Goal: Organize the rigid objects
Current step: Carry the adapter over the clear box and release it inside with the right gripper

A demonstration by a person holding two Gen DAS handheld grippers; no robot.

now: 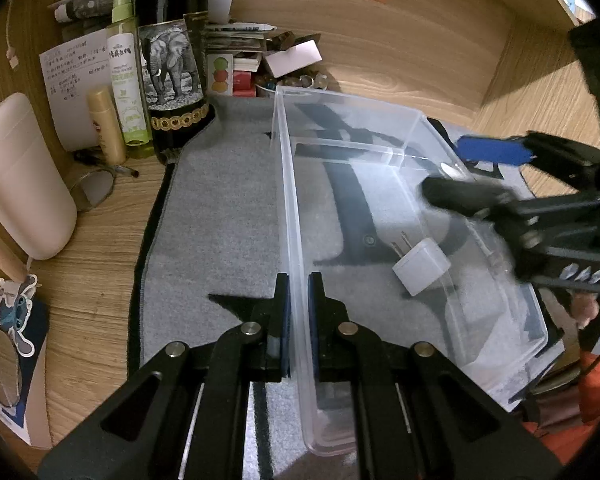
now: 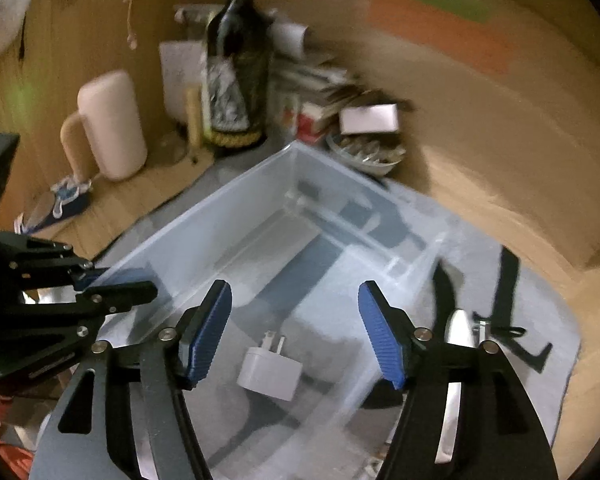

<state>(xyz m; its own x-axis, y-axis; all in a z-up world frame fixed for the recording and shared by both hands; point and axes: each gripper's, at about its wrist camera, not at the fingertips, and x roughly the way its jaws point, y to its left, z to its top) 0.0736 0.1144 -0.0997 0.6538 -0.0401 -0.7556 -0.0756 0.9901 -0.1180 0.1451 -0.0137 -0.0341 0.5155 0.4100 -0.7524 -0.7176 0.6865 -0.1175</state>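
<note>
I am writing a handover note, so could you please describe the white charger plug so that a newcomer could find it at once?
On the grey felt mat sits a clear plastic storage bin. The small white cube-shaped charger plug lies on the floor of its large compartment, metal prongs pointing toward the far end. It is the only loose thing visible inside the bin.

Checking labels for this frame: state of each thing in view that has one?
Left gripper: shut on the bin's side wall.
Right gripper: open, nothing between the pads, above the charger.
Bin: clear, no lid, on the grey mat.
Charger: lying in the bin, prongs out, free of both grippers.
Wine bottle: upright beside the mat.
Spray bottle: upright, capped.
</note>
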